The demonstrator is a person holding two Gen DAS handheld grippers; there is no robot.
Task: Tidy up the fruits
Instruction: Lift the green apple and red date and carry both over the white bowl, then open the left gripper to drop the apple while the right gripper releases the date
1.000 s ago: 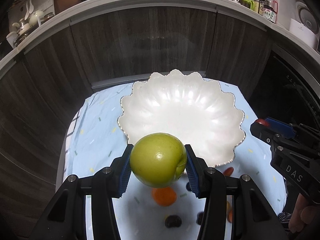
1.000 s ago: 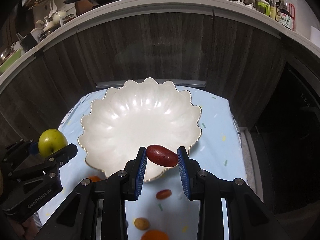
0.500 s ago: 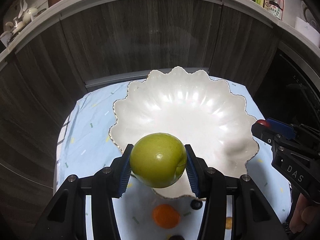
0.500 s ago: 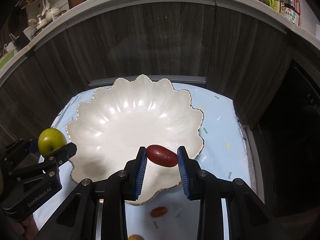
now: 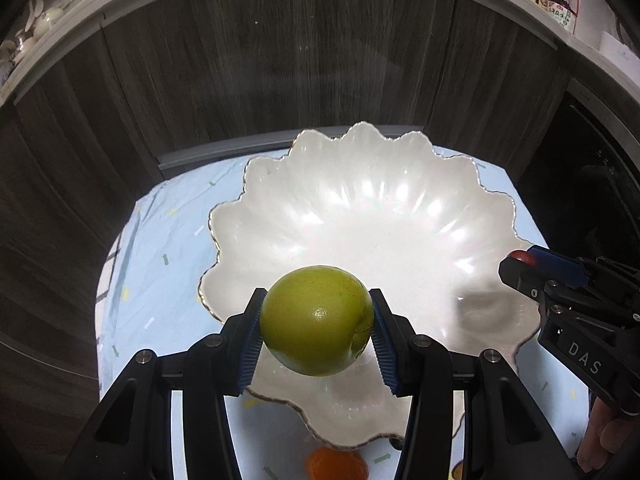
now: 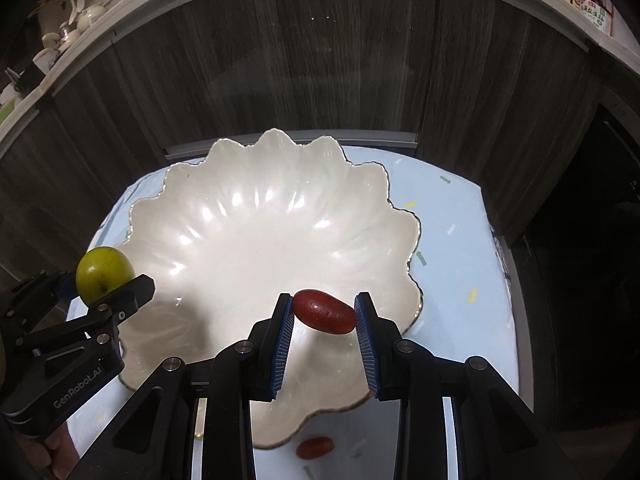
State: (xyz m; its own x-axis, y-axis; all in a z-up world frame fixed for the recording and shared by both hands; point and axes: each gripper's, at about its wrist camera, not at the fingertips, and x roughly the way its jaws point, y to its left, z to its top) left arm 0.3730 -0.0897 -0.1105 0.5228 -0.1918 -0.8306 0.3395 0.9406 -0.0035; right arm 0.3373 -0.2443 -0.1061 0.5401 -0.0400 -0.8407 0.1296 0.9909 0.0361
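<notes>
The left gripper [image 5: 317,322] clamps a round, yellow-green apple [image 5: 317,321] between its 2 blue ribbed pads [image 5: 251,344], 1 pad pressed on each side of the fruit. The apple's skin is smooth and glossy with a small bright highlight near its middle and a stem dimple turned toward the lower right. It hangs above the near rim of a large white pearlescent bowl with a scalloped, gold-edged rim [image 5: 360,216]; from the right wrist view the same apple [image 6: 105,276] sits over the bowl's left edge.

The right gripper [image 6: 324,312] grips a small, oblong, dark red fruit [image 6: 325,311] by its 2 ends, the fruit lying slightly tilted between the blue pads [image 6: 283,344]. Its skin is matte with a few dark specks. It is held above the near right part of the bowl [image 6: 260,208], whose fluted inside shines with light spots.

The bowl stands on a light blue cloth with small coloured dashes [image 6: 452,216]. On the cloth just in front of the bowl lie another small red oblong fruit [image 6: 315,447] and an orange round fruit [image 5: 336,462], partly hidden by the bowl's rim. Behind the table rise dark wood-grain cabinet fronts [image 5: 280,60].
</notes>
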